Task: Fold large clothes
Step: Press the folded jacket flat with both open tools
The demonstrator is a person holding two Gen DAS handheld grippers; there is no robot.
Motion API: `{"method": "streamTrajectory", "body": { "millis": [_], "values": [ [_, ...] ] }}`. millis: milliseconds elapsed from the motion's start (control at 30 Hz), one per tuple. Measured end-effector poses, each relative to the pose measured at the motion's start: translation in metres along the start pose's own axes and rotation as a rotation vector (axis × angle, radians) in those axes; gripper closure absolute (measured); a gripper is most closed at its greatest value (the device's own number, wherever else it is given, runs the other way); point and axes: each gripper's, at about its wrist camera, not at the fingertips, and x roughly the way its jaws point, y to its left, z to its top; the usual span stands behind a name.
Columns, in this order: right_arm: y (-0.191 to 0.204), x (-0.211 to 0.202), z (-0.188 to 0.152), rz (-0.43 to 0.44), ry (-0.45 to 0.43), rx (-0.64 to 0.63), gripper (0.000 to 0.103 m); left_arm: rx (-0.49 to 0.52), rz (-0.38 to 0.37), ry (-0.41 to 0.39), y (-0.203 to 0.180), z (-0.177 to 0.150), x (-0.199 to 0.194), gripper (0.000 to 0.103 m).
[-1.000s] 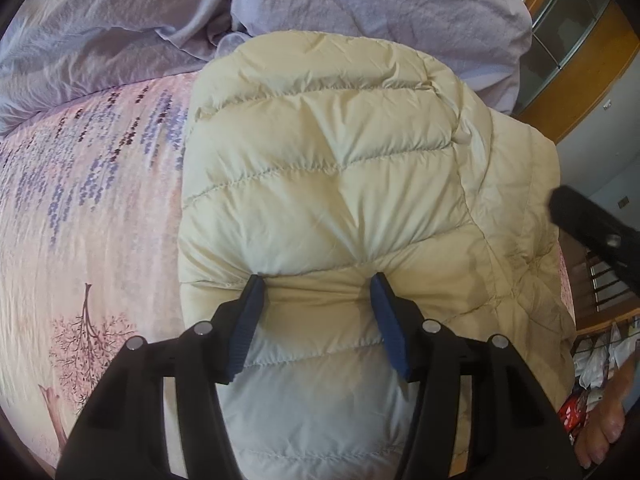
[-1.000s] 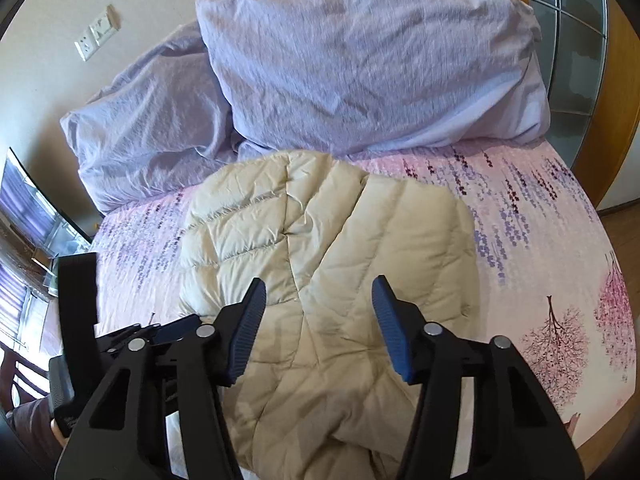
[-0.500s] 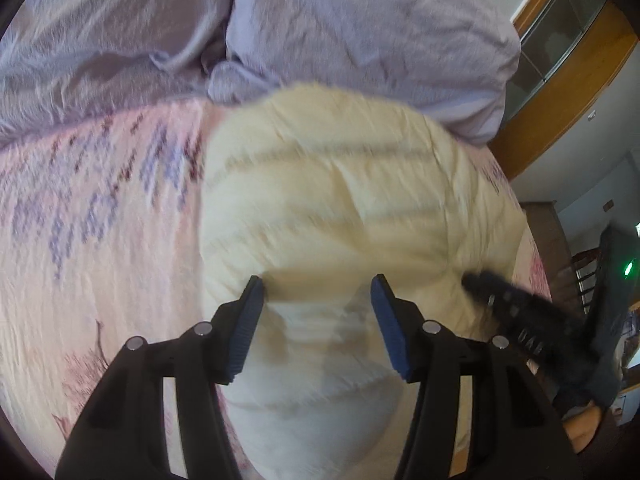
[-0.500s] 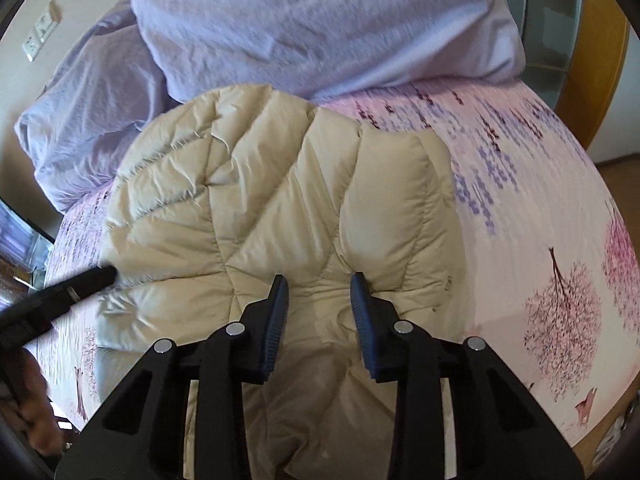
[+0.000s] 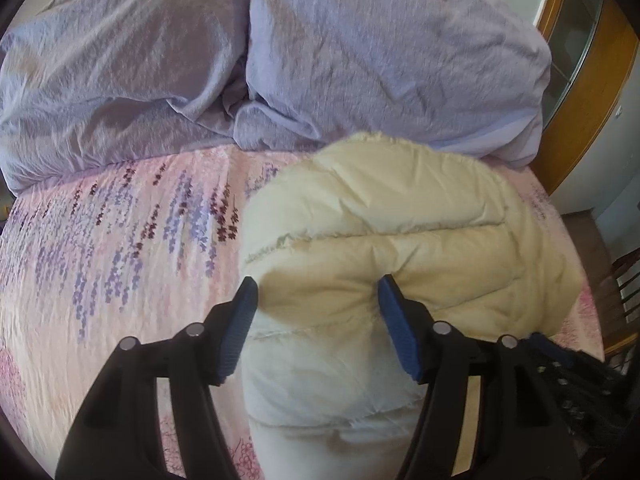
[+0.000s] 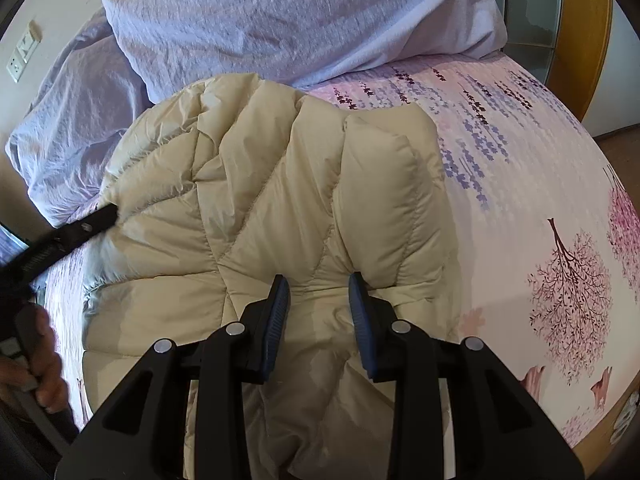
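Note:
A cream quilted puffer jacket (image 5: 400,220) lies bunched on the pink flowered bed sheet (image 5: 120,240); it also shows in the right wrist view (image 6: 260,200). My left gripper (image 5: 316,300) has its jaws wide apart, with a thick fold of the jacket's near edge bulging between the blue pads (image 5: 394,328). My right gripper (image 6: 318,296) has its jaws partly closed, pinching a fold of the jacket's near edge. The left gripper's black finger (image 6: 80,228) touches the jacket's left side in the right wrist view.
Two lilac pillows (image 5: 360,52) (image 5: 100,80) lie at the head of the bed behind the jacket. A wooden-framed glass panel (image 6: 560,20) stands at the right. The bed's right edge (image 6: 600,400) drops off near the tree print. A wall socket (image 6: 20,56) is at left.
The right gripper's jaws closed in on a fold of the jacket. The left gripper shifted to the jacket's left near edge, and the jacket now sits more bunched toward the pillows.

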Motion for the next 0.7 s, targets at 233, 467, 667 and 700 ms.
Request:
{"method": "streamTrajectory", "body": {
  "millis": [233,467,667,700],
  "values": [
    [0.008,-0.019,0.01,0.011,-0.049,-0.012,0.049,0.035,0.018,0.001,-0.01,-0.013,0.018,0.033],
    [0.031,-0.041,0.036,0.034,-0.184,-0.058,0.038,0.046,0.021,0.0,-0.013,-0.016,0.022,0.03],
    [0.037,-0.026,0.056,-0.042,-0.236,-0.037,0.03,0.053,0.021,0.003,-0.012,-0.015,0.025,0.027],
    [0.035,-0.021,0.057,-0.064,-0.24,-0.033,0.03,0.054,0.019,0.003,-0.012,-0.015,0.025,0.027]
  ]
}}
